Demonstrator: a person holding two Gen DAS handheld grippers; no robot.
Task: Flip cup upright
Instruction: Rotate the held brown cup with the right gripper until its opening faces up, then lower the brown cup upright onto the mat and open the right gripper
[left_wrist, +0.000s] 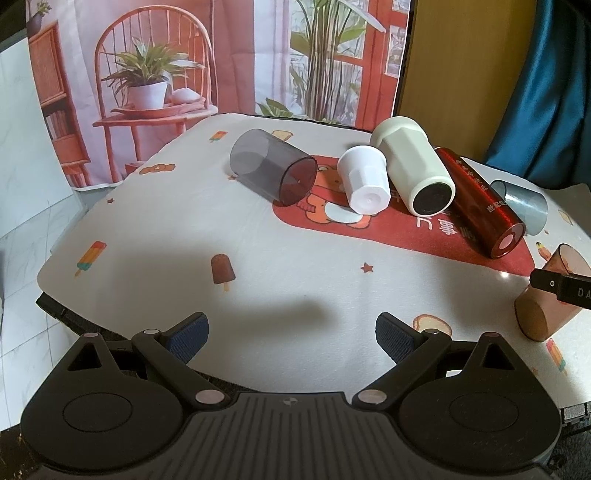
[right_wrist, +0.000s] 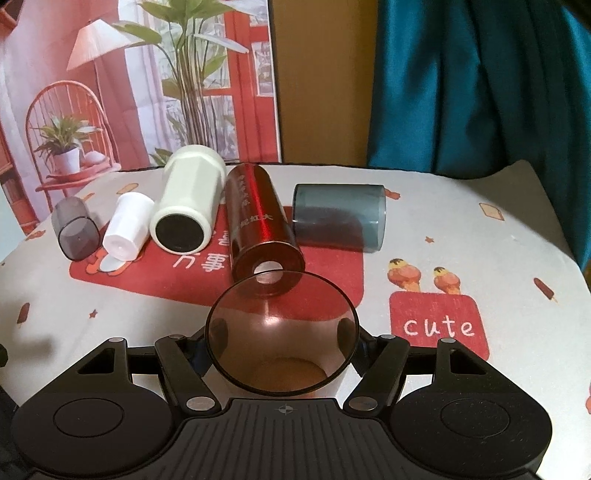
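Observation:
My right gripper is shut on a clear brown cup, mouth facing the camera. In the left wrist view the brown cup is tilted, its base low near the cloth, with a right gripper finger across it. My left gripper is open and empty above the table's near edge. Lying on their sides are a smoky grey cup, a small white cup, a cream tumbler, a dark red tumbler and a blue-grey clear cup.
The table is covered with a white printed cloth with a red patch. A printed backdrop hangs behind it and a teal curtain at the right. The table's edges curve off at left and front.

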